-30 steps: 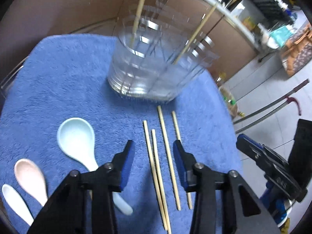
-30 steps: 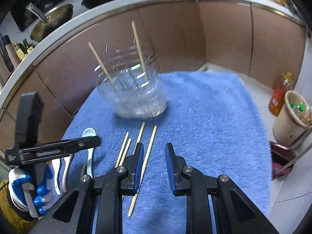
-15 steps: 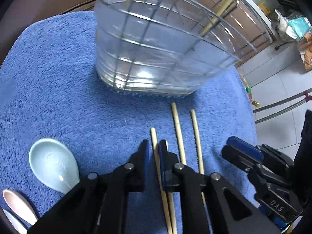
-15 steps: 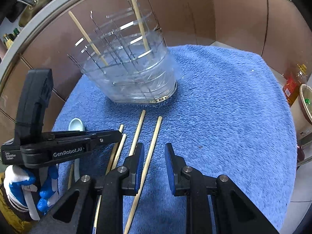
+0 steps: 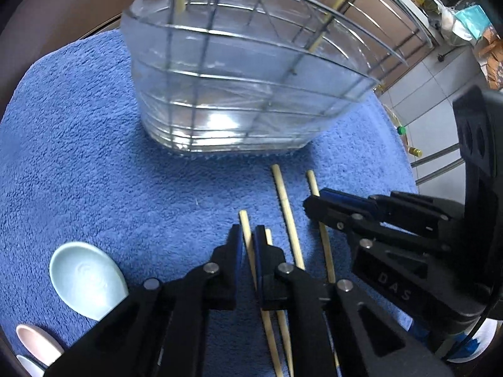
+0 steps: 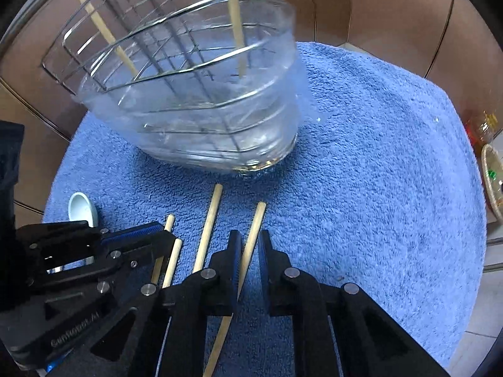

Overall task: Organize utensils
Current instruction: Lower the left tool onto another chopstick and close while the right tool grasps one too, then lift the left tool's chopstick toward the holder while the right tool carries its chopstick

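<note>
Both grippers are pointed steeply down: the left gripper (image 5: 248,235) is clamped shut, the right gripper (image 6: 250,242) nearly closed.

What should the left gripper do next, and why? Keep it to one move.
Probably lift straight up: the left gripper is shut on a chopstick that lies flat on the blue towel, and the holder with two chopsticks in it stands just ahead.
</note>
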`<state>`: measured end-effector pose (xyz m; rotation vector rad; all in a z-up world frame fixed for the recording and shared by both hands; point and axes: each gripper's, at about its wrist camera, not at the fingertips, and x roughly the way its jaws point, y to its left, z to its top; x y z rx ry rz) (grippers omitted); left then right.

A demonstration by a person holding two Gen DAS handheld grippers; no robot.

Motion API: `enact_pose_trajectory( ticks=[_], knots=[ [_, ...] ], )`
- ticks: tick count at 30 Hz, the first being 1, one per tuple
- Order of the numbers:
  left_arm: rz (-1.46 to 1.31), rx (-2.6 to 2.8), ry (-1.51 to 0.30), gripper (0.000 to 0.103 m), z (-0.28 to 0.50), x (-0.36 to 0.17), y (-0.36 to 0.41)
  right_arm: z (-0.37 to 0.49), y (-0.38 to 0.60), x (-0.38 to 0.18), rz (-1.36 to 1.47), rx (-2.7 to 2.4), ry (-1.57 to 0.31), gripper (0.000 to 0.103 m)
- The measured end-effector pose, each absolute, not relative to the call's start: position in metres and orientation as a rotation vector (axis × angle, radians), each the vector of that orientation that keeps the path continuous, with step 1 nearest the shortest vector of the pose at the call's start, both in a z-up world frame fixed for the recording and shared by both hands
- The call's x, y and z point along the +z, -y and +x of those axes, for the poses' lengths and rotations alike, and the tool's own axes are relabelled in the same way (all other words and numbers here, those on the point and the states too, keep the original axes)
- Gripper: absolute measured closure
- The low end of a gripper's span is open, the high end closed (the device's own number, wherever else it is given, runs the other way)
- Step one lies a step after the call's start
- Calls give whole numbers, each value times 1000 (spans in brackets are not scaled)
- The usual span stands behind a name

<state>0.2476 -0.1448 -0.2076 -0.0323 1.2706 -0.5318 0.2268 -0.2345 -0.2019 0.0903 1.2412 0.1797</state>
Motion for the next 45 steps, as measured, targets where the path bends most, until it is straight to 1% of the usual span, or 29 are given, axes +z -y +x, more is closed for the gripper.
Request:
enact_pose_trajectory(
  ticks=[8,12,18,21,31,37,45],
  knots=[
    [-59,-508,-1266,99,246,-211,140,229,215,-205,30,154,-1256,93],
    [-65,-491,-1246,99,243,-212,137,230,209,-205,36,152,-1253,96],
    [-92,-519,-1155,99,226,-197,129,210,222,-196,78,176,-1227,97],
    [-104,-532,-1082,99,213,-181,123,196,227,-189,106,194,-1195,97],
    [-1,-518,-872,99,155,-130,119,134,256,-146,191,247,-1018,97],
    [69,-509,-778,99,117,-111,129,97,273,-125,224,236,-922,97],
    [114,-509,-699,99,88,-93,133,67,278,-108,219,217,-822,97]
  ],
)
